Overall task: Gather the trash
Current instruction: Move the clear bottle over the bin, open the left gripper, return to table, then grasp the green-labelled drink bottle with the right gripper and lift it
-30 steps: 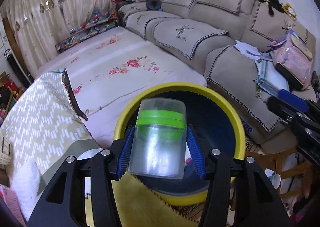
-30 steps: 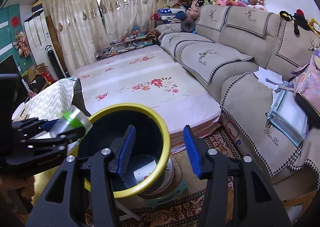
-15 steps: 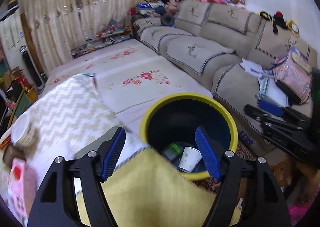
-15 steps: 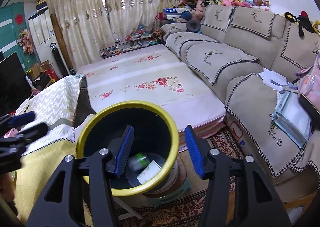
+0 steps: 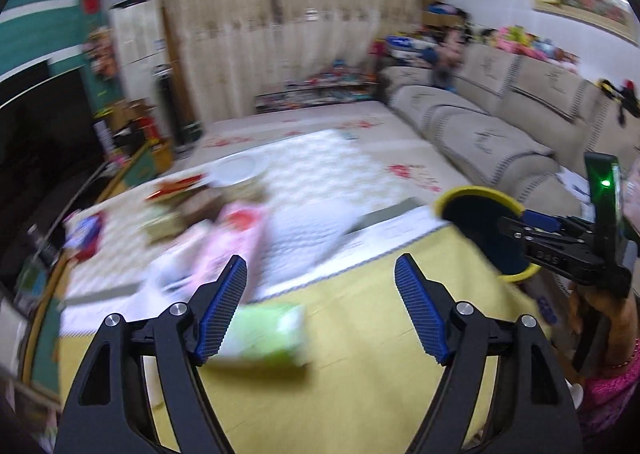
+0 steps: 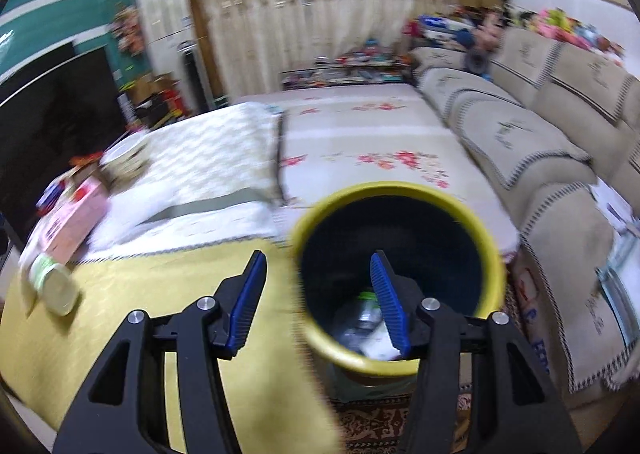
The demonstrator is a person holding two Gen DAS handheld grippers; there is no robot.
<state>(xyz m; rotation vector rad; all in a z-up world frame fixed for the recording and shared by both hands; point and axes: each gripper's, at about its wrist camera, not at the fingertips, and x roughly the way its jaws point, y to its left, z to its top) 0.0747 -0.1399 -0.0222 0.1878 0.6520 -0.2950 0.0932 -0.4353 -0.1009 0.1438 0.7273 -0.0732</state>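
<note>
The left gripper (image 5: 320, 314) tilts downward with its jaws spread wide and nothing between the blue ribbed pads (image 5: 222, 308); the jaws have just been opening. Off to its right, at the edge of its view, the right gripper (image 5: 532, 220) shows side-on, pointing leftward, gripped from below by the person's hand (image 5: 600, 314) (a pink sleeve shows beneath the wrist). In its own view the right gripper (image 6: 316, 302) also angles downward, jaws parted to a middling gap, pads (image 6: 386, 302) pressing on nothing.
</note>
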